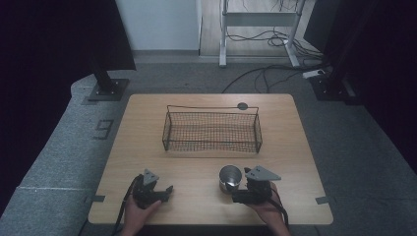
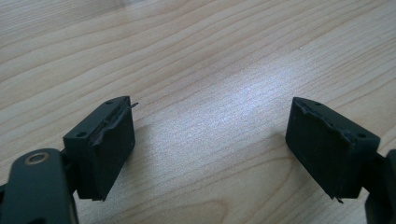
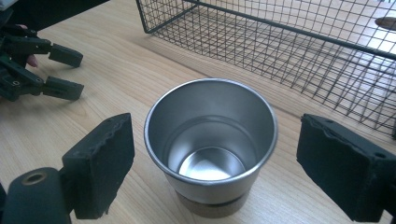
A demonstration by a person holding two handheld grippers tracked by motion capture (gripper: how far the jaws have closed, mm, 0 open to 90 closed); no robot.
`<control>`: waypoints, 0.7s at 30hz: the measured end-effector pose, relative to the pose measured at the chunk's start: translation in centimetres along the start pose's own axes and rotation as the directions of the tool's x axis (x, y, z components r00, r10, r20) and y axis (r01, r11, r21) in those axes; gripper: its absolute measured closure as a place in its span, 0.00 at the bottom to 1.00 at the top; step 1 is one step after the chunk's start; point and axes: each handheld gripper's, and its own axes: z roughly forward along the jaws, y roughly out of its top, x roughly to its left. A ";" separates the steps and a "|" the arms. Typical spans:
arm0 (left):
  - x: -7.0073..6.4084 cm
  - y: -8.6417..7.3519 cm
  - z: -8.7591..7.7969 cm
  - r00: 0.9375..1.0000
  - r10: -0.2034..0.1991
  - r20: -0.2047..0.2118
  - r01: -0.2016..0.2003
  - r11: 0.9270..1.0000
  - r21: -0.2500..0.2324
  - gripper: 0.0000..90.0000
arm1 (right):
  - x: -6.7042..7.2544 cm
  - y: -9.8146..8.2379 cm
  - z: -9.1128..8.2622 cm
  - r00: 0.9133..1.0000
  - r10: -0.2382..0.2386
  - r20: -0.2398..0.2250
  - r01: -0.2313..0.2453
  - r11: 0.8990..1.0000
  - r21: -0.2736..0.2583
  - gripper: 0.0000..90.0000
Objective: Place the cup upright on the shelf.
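The wooden bench (image 1: 206, 162) is the biggest thing here. On its far half sits a wire basket (image 1: 211, 131), and nothing is in it. Nearer the person stands a shiny metal cup (image 3: 211, 144), upright, apart from the basket, on the bench's right side.

The right hand-held gripper (image 3: 212, 163) has its jaws spread wide, one on each side of the cup but not touching it (close, though!). The left hand-held gripper (image 2: 210, 149) is spread wide too, with just bare wood between its jaws, well apart from the cup.

So the job looks like it has only just begun. The cup is not grabbed yet. Squeezing it, lifting it and probably putting it in the basket are all left to do.
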 end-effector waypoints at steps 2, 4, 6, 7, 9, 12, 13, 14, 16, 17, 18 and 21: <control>0.0 0.0 0.0 1.000 0.000 0.000 0.000 1.000 0.000 0.17 | 0.1 0.1 0.3 1.000 -0.008 0.001 0.008 1.000 0.004 0.12; 0.0 0.0 0.0 1.000 0.000 0.000 0.000 1.000 0.000 0.17 | 0.2 0.1 0.4 1.000 -0.007 0.000 0.007 1.000 0.005 0.12; 0.0 0.0 0.0 1.000 0.000 0.000 0.000 1.000 0.000 0.17 | 0.3 0.1 0.7 1.000 -0.007 0.000 0.007 1.000 0.008 0.12; 0.0 0.0 0.0 1.000 0.000 0.000 0.000 1.000 0.000 0.17 | 0.3 0.1 0.7 1.000 -0.008 0.000 0.008 1.000 0.009 0.11; 0.0 0.0 0.0 1.000 0.000 0.000 0.000 1.000 0.000 0.17 | 0.4 0.1 0.8 1.000 -0.008 -0.001 0.008 1.000 0.011 0.11; 0.0 0.0 0.0 1.000 0.000 0.000 0.000 1.000 0.000 0.17 | 0.5 0.0 1.1 1.000 -0.012 0.005 0.012 1.000 0.021 0.09; 0.0 0.0 0.0 1.000 0.000 0.000 0.000 1.000 0.000 0.17 | 0.5 0.0 1.2 1.000 -0.013 0.007 0.013 1.000 0.023 0.09; 0.0 0.0 0.0 1.000 0.000 0.000 0.000 1.000 0.000 0.17 | 0.5 0.0 1.2 1.000 -0.013 0.007 0.013 1.000 0.023 0.09; 0.0 0.0 0.0 1.000 0.000 0.000 0.000 1.000 0.000 0.17 | 0.6 0.0 1.4 1.000 -0.014 0.015 0.014 1.000 0.025 0.08; 0.0 0.0 0.0 1.000 0.000 0.000 0.000 1.000 0.000 0.17 | 0.6 0.0 1.6 1.000 -0.011 0.016 0.011 1.000 0.028 0.06; 0.0 0.0 0.0 1.000 0.000 0.000 0.000 1.000 0.000 0.17 | 0.6 0.0 1.6 1.000 -0.011 0.016 0.011 1.000 0.028 0.06; 0.0 0.0 0.0 1.000 0.000 0.000 0.000 1.000 0.000 0.17 | 0.6 0.0 2.3 1.000 -0.012 0.017 0.011 0.999 0.044 0.04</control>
